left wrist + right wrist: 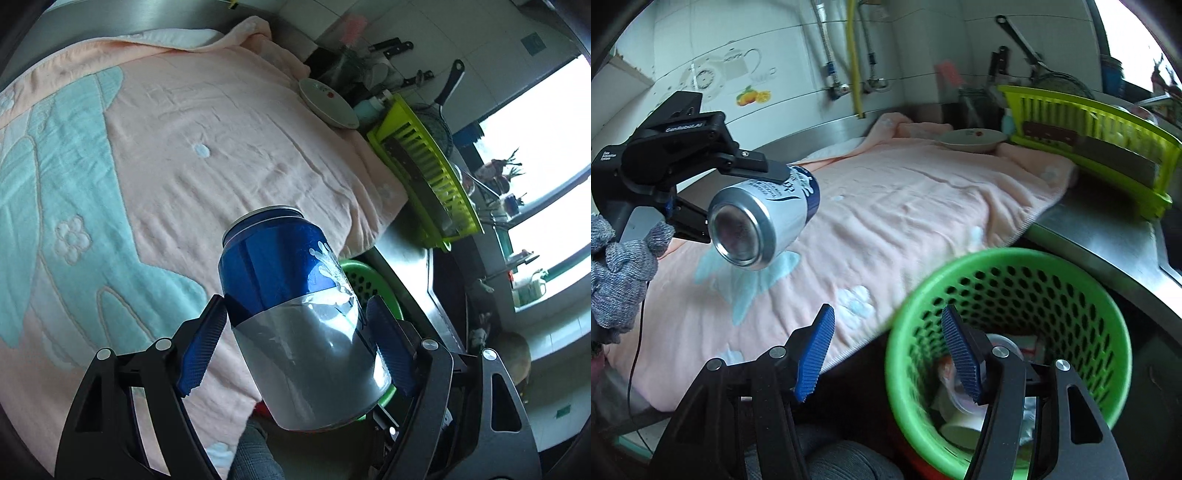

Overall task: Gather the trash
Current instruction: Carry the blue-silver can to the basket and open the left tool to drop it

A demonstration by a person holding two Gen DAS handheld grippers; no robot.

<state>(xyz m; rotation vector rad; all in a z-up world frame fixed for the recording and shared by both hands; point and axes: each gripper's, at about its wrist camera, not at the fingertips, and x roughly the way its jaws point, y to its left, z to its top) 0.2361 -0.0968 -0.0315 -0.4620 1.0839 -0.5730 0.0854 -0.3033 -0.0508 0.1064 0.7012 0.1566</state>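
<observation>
My left gripper [295, 343] is shut on a blue and silver drink can [295, 314] and holds it in the air above the pink towel [221, 140]. The can also shows in the right wrist view [764, 221], lying sideways with its base toward me, clamped in the left gripper [738, 199]. My right gripper [886, 350] is open and empty, over the near edge of the towel [923, 206] and the rim of a green perforated trash basket [1008, 266]. The basket holds paper cups and wrappers. Part of its rim shows behind the can in the left wrist view [362, 280].
A white plate [328, 103] sits at the towel's far corner. A lime-green dish rack [424, 173] with a cleaver stands on the steel counter to the right. Knives and a pan hang on the tiled wall. Pipes run down the back wall [855, 55].
</observation>
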